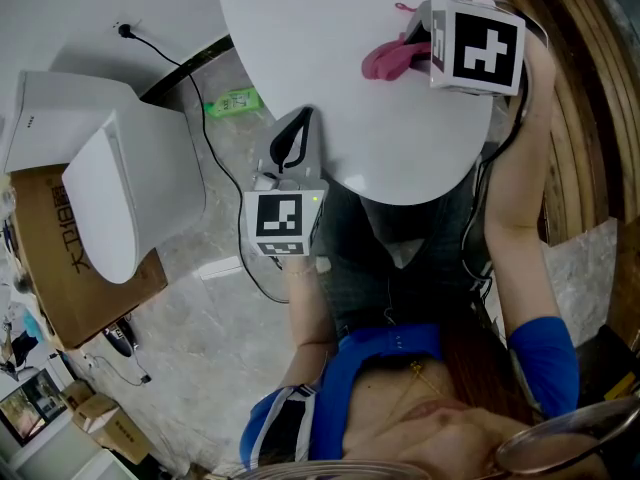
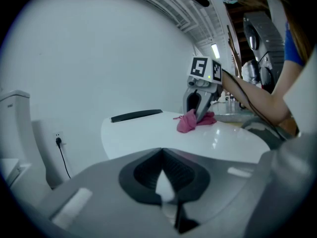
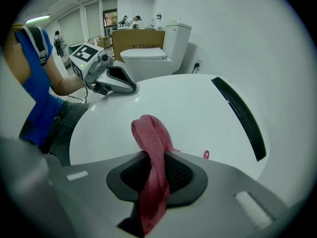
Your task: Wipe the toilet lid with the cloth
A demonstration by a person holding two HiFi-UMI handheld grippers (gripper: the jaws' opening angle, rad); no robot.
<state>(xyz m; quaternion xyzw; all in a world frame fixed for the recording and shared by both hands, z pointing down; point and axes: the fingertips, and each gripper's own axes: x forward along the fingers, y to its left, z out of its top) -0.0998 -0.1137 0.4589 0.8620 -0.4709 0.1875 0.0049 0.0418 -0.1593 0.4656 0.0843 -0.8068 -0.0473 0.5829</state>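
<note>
Right gripper view: the right gripper (image 3: pixel 152 180) is clamped on the pink cloth (image 3: pixel 150 133), which bunches up over the round white table (image 3: pixel 193 108) at frame centre. The left gripper (image 2: pixel 163 180), jaws together on nothing, sits at the table's edge. Head view puts the closed toilet lid (image 1: pixel 100 203) at middle left.

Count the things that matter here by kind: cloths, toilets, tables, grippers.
Cloth: 1, the pink cloth, clamped in the right gripper's fingers
Toilet: 1, the toilet, lid down
Table: 1, the white table
Grippers: 2, the left gripper and the right gripper
Total: 5
</note>
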